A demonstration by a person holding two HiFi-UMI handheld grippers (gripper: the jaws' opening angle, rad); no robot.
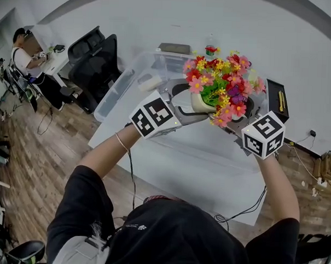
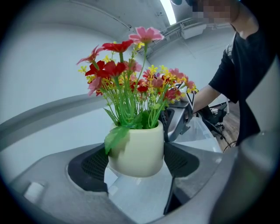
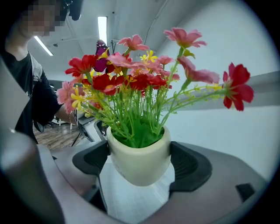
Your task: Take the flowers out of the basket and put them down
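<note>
I have the cream pot (image 2: 136, 151) of flowers (image 2: 131, 83) clamped in the left gripper (image 2: 135, 161), one pad pressed on each flank. The right gripper (image 3: 140, 162) is closed on the same pot from the opposite side. The pot sits upright between both jaw pairs, raised over the white table (image 1: 197, 163), just in front of the clear bin (image 1: 124, 80).

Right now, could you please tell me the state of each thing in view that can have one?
flower pot, roughly upright, held above the table, outside the clear bin.
left gripper, shut on the flower pot.
right gripper, shut on the flower pot.
clear bin, open-topped, standing on the table.
</note>
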